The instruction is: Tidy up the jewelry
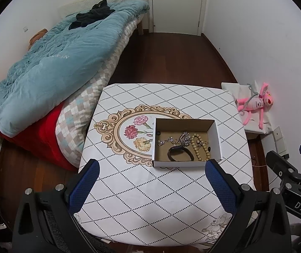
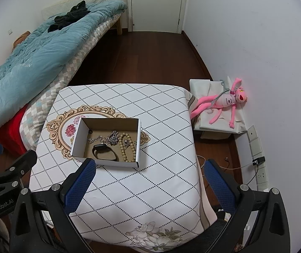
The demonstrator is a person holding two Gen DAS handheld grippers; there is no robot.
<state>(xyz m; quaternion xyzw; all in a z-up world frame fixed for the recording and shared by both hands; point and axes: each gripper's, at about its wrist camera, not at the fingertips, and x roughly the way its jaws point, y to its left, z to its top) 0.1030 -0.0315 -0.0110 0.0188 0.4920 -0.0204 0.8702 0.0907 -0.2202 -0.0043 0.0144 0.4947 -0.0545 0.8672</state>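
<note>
The jewelry (image 1: 182, 145) is gathered inside the box (image 1: 215, 135), as tidying would leave it. Both the left gripper (image 1: 151, 181) and the right gripper (image 2: 149, 181) are held spread and empty, back from the box.

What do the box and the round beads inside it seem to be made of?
Box: looks like cardboard, white outside, raw brown inside, with folded walls. Beads: pale tan and matte, perhaps wood or bone; too small to tell.

The near half of the table (image 1: 150, 200) is left bare up to its front edge. The far half is blocked centrally by the open cardboard box (image 1: 187, 164); its walls surround the jewelry.
</note>
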